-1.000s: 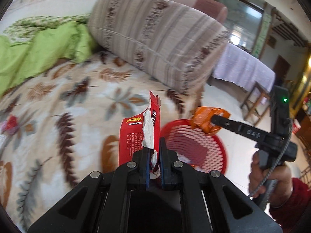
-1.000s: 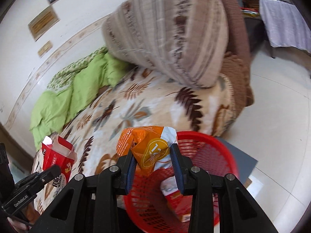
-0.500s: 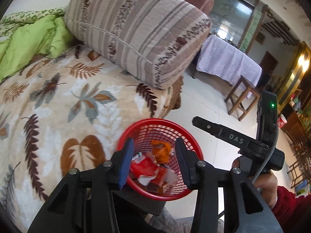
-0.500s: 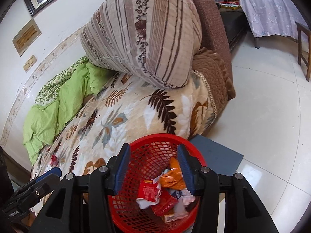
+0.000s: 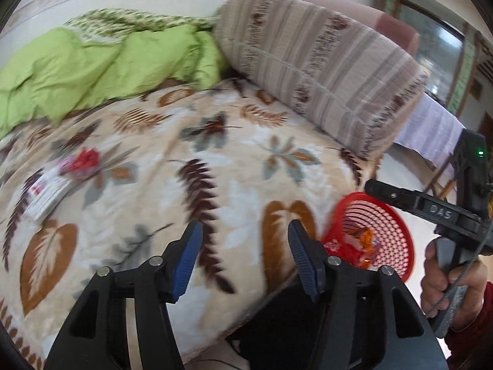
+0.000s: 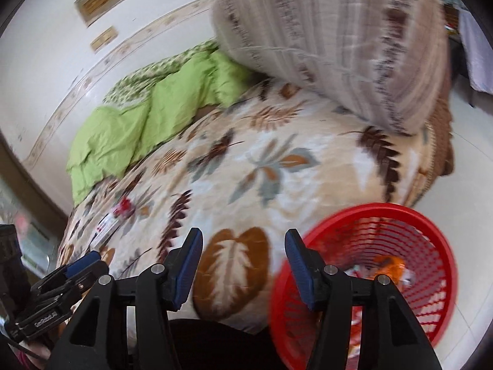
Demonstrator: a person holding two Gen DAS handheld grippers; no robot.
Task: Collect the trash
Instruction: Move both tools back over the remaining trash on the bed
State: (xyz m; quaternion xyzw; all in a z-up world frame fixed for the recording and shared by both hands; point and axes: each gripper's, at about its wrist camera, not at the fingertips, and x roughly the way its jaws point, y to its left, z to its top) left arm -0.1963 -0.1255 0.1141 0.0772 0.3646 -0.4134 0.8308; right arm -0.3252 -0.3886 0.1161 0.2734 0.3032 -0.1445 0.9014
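A red mesh basket (image 5: 397, 215) (image 6: 431, 225) stands on the floor beside the bed, with an orange wrapper (image 6: 389, 265) (image 5: 360, 236) and red packaging inside. On the leaf-patterned blanket (image 5: 234, 172) (image 6: 277, 166) lie a red crumpled wrapper (image 5: 84, 160) (image 6: 124, 206) and a white flat packet (image 5: 50, 192) (image 6: 106, 226). My left gripper (image 5: 245, 248) hangs over the blanket's near edge, its jaws opening with nothing between them. My right gripper (image 6: 243, 256) is beside the basket's rim, jaws opening and empty too.
A green quilt (image 5: 92, 71) is bunched at the head of the bed, with a big striped cushion (image 5: 317, 67) to its right. A hand in a red sleeve (image 5: 450, 280) holds the right gripper's handle. White tile floor (image 6: 468, 160) lies right of the bed.
The red box and the orange wrapper left the jaws and now lie in the basket. Both grippers opened wider and swung left from over the basket toward the bed.
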